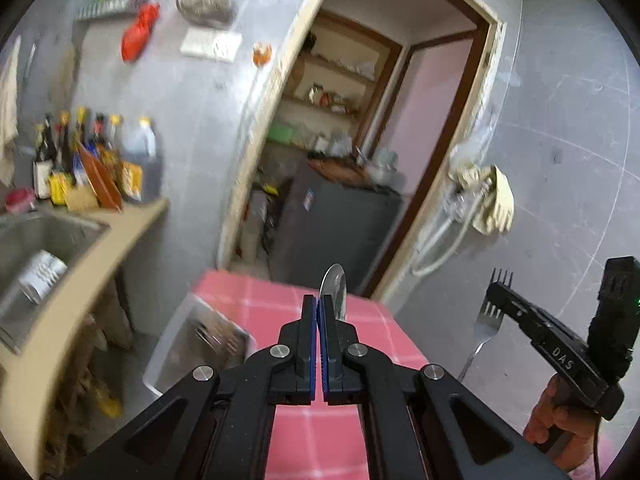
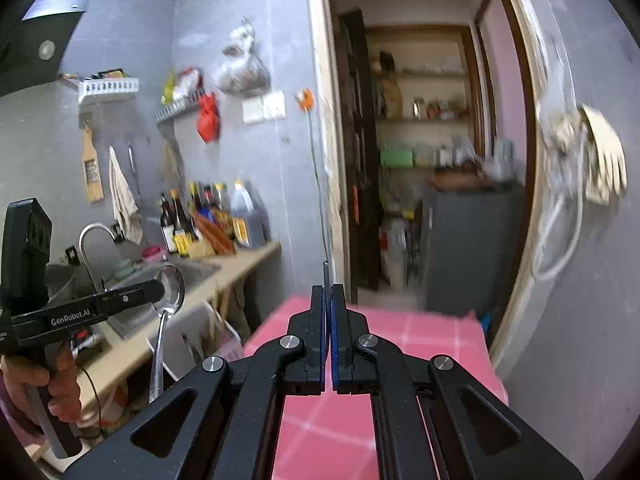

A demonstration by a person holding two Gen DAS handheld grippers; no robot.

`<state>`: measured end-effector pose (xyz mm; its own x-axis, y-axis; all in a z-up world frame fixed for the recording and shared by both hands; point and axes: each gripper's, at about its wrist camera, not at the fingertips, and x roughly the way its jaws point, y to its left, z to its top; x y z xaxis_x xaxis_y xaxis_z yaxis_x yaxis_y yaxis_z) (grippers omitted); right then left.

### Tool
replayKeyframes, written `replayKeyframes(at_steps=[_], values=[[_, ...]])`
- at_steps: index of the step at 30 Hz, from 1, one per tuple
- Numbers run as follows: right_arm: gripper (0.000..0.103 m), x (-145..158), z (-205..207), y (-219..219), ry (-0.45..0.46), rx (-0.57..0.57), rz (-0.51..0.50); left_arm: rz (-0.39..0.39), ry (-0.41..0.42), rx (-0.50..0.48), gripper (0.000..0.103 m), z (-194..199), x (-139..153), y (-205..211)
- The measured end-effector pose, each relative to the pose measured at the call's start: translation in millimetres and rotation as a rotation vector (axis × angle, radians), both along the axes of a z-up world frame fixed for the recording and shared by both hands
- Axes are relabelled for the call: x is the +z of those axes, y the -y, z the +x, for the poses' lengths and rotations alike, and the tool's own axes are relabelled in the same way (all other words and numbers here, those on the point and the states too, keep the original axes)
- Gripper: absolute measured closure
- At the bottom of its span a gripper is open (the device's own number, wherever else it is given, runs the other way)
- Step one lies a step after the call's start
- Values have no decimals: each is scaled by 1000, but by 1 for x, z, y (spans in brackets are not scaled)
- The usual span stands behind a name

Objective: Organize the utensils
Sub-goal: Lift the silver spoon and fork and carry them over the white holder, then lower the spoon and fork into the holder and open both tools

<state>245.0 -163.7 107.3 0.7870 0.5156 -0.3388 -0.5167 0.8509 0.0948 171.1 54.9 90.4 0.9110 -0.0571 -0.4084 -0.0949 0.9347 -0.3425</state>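
In the left wrist view my left gripper [image 1: 319,304] is shut on a metal spoon [image 1: 334,286], whose bowl stands up just beyond the fingertips. At the right edge a hand holds my right gripper [image 1: 496,292], shut on a metal fork [image 1: 486,328] with its handle hanging down. In the right wrist view my right gripper [image 2: 328,292] pinches that fork [image 2: 326,274], seen edge-on as a thin strip. At the left, my left gripper [image 2: 158,290] grips the spoon [image 2: 173,286] below its bowl, handle down. Both grippers are in the air above a pink checked table [image 2: 420,332].
A beige counter [image 1: 120,236] with a steel sink [image 1: 36,240] and several sauce bottles [image 1: 92,160] runs along the left. A pale bin [image 1: 192,344] stands between counter and table. Ahead, a doorway opens onto a grey fridge [image 1: 336,224] and shelves. A grey wall with hanging gloves [image 1: 492,200] is on the right.
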Motion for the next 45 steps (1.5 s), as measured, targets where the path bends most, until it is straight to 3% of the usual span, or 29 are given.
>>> replayKeyframes(at_steps=[6, 13, 27, 45], values=[[101, 36, -11, -48, 122, 3, 35, 84, 71, 83, 101, -6, 23, -34], [101, 44, -16, -90, 218, -16, 58, 193, 126, 185, 101, -5, 25, -60], [101, -1, -4, -144, 262, 80, -47, 268, 127, 262, 101, 13, -23, -65], [101, -43, 3, -166, 235, 125, -86, 265, 71, 285, 101, 23, -53, -63]])
